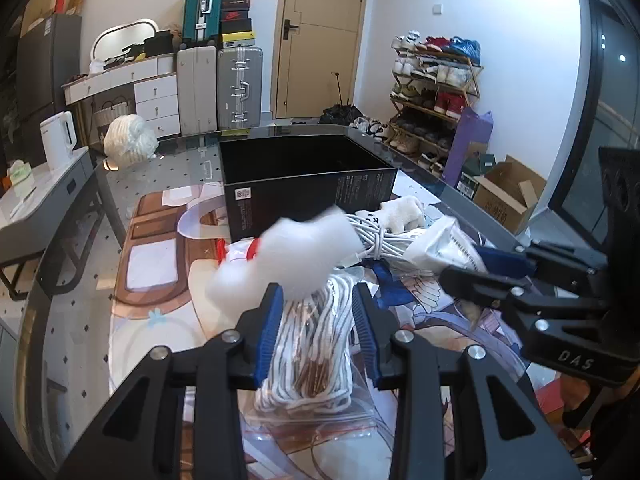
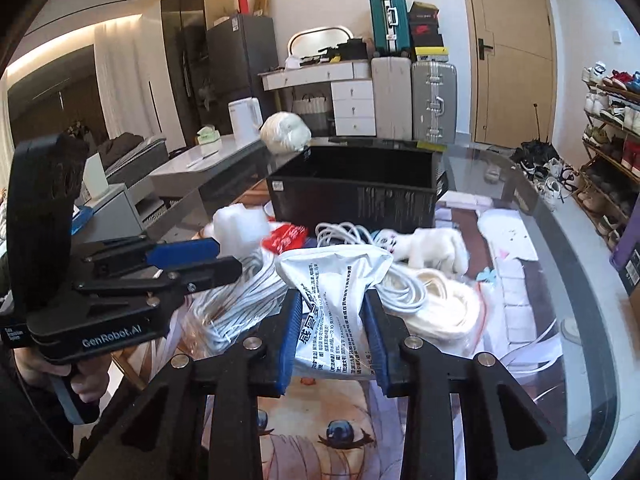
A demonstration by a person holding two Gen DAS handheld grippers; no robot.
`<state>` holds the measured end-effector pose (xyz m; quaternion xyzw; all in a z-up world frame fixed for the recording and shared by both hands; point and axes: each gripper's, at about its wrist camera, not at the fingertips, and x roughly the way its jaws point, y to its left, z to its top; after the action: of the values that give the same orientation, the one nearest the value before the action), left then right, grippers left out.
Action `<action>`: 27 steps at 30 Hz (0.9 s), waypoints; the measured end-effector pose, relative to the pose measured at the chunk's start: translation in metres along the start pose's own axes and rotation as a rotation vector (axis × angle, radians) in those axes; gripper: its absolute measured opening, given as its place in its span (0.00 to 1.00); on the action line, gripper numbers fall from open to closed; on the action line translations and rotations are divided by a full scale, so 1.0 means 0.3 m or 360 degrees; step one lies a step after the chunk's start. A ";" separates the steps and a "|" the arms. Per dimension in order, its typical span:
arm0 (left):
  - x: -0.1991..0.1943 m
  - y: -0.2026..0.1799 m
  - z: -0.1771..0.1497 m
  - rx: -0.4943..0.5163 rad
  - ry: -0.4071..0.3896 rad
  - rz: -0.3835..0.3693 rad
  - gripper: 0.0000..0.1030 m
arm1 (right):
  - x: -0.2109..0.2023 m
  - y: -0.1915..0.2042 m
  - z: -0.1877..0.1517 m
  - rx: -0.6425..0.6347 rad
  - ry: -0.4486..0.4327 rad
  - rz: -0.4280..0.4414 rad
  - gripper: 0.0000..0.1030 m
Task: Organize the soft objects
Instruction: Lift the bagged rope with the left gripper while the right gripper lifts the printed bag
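The left gripper [image 1: 318,320] has its fingers closed on a clear bag of white cord [image 1: 310,344], which lies on the glass table [image 1: 80,280] (a blurred white foam piece [image 1: 288,256] lies just beyond). The right gripper [image 2: 331,334] pinches a white printed pouch [image 2: 334,304]. Behind both stands the open black box [image 2: 354,194]; a small white plush toy [image 2: 434,250] lies near it.

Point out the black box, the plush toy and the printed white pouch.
black box [image 2: 352,200], right wrist view, front wall.
plush toy [image 2: 434,246], right wrist view, body.
printed white pouch [image 2: 332,300], right wrist view, printed face between the fingers.
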<state>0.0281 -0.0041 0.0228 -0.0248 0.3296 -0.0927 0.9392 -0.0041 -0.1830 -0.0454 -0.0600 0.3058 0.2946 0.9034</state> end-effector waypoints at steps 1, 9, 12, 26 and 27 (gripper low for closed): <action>0.004 0.004 0.002 -0.0002 0.0007 0.0009 0.34 | -0.005 -0.002 0.002 0.0000 -0.0006 0.0001 0.30; 0.048 0.040 -0.048 -0.0057 0.0114 0.0027 0.52 | -0.012 -0.017 0.000 0.0000 -0.0007 0.0008 0.30; 0.063 0.043 -0.061 -0.0079 0.0143 -0.0052 0.59 | -0.006 -0.020 -0.003 0.0005 -0.0007 0.0008 0.30; 0.064 0.006 -0.042 0.0003 0.0111 -0.0039 0.36 | 0.011 -0.033 0.011 0.0015 -0.0016 0.0019 0.30; 0.053 0.014 -0.029 -0.0021 0.0093 -0.0060 0.36 | 0.009 -0.034 0.017 0.0017 -0.0024 0.0024 0.30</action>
<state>0.0356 -0.0028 0.0057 -0.0344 0.3571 -0.1090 0.9270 0.0062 -0.1886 -0.0437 -0.0507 0.3009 0.3004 0.9037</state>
